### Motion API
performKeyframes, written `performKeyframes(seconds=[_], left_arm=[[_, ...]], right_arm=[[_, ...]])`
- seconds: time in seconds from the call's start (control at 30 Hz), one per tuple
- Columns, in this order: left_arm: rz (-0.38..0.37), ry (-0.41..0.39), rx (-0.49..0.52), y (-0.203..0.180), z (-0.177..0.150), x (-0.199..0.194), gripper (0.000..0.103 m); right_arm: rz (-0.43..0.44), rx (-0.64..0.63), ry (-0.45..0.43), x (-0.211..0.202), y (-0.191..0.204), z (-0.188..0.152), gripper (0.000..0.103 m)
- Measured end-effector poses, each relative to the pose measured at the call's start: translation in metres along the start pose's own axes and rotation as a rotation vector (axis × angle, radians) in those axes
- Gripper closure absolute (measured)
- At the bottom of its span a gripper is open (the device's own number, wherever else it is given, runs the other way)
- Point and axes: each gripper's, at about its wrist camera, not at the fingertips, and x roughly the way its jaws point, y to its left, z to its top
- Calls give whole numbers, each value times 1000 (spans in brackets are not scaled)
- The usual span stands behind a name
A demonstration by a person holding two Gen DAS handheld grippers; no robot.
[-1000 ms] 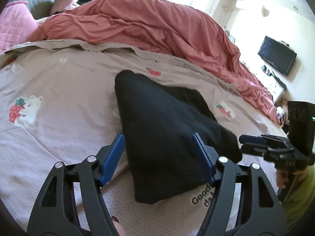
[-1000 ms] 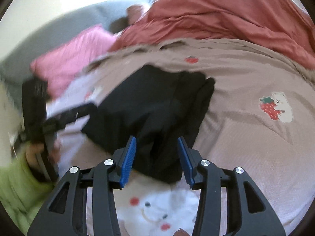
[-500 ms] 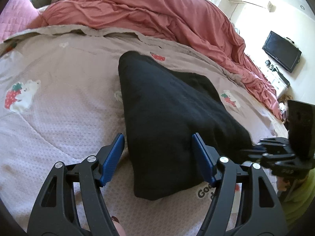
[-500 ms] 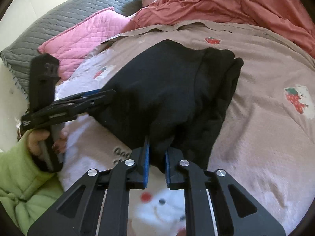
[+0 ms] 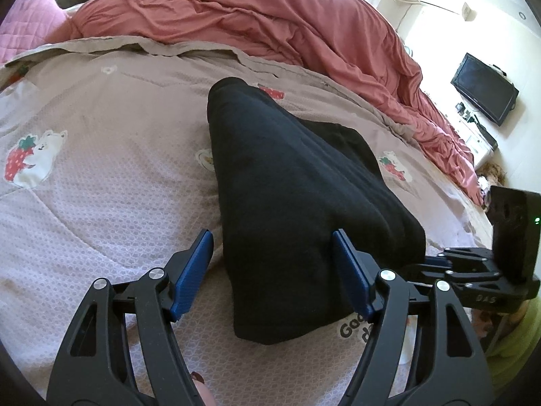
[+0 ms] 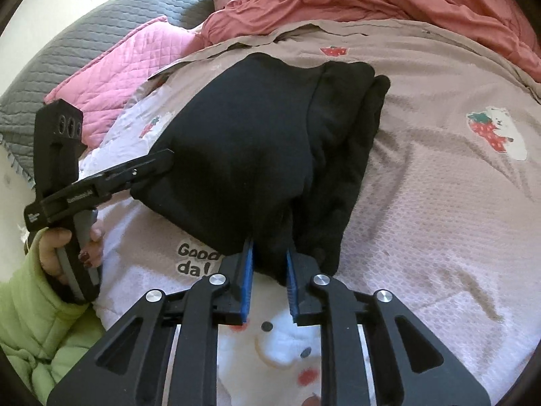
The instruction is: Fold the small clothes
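- Two handheld grippers work on one black garment [image 5: 290,203], which lies folded on a pale pink quilt [image 5: 101,186] printed with strawberries and bears.
- Left wrist view: the left gripper [image 5: 274,270] stands wide apart, its blue pads [image 5: 191,272] flanking the garment's near corner; whether the right-hand pad touches the cloth cannot be told.
- Same view, 3 o'clock: the right gripper [image 5: 436,264] reaches the garment's edge from the side.
- Right wrist view: the right gripper [image 6: 268,270] has a fold of the black garment [image 6: 257,142] between its blue pads [image 6: 248,280]; after closing tight, the jaws have just eased slightly apart, and the cloth bunches between them.
- Same view, 9 o'clock: a hand [image 6: 67,247] in a green sleeve [image 6: 37,324] holds the left gripper [image 6: 159,160], its tips at the garment's edge.
- Toward 12 o'clock: a rumpled red duvet [image 5: 270,17]; a pink quilted pillow [image 6: 135,57] at 10 o'clock.
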Motion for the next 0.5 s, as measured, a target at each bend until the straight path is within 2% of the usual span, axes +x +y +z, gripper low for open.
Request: performKeyframes(seconds=[0.07,0.17,0.27,0.5], left_arm=[[-1,1,-5,1,0,0,38],[-2,1,-10,1,0,-1,38],[1,0,-7,0,1,-1,38],[3,-1,-7,0,0,-2,38]], right_arm=[[-15,-7,0,-7,3,0,81],[-56,-10,-6,-13,4,-1,70],[-72,13,-31,-20,1,1,69],[-64,-3,-182,-32,20,24,69]])
